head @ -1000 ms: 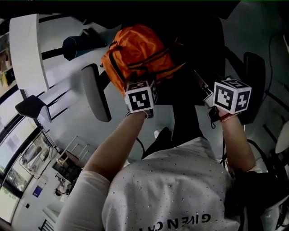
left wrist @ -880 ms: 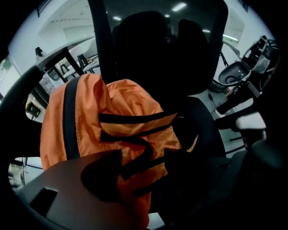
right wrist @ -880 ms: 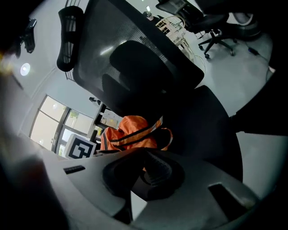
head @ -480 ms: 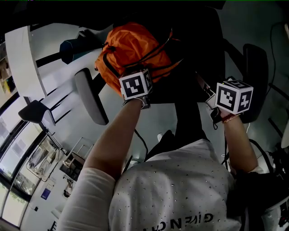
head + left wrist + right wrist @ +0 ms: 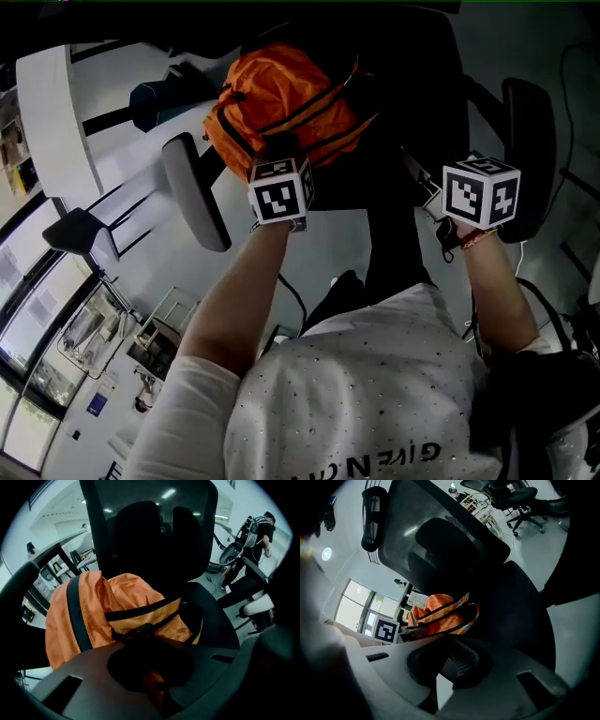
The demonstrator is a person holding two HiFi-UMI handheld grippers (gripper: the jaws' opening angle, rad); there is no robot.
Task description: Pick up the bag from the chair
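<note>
An orange bag (image 5: 281, 98) with black straps lies on the seat of a black office chair (image 5: 412, 103), against its mesh back (image 5: 150, 536). My left gripper (image 5: 281, 150) is at the bag's near side. In the left gripper view the bag (image 5: 93, 616) fills the middle and its black strap (image 5: 140, 632) runs into my left gripper (image 5: 150, 667), which is shut on it with orange cloth showing between the jaws. My right gripper (image 5: 427, 192) hangs over the seat's right part, open and holding nothing (image 5: 457, 663). The bag (image 5: 440, 613) lies to its left.
The chair's grey left armrest (image 5: 195, 192) and dark right armrest (image 5: 527, 141) flank the seat. A white desk edge (image 5: 56, 103) runs at the left. More office chairs (image 5: 520, 498) stand on the pale floor (image 5: 309, 253) behind. A person stands far off (image 5: 262, 522).
My left gripper has pushed forward onto the bag's near side and closed on its strap. The right gripper has stayed beside the seat with only a small shift.
</note>
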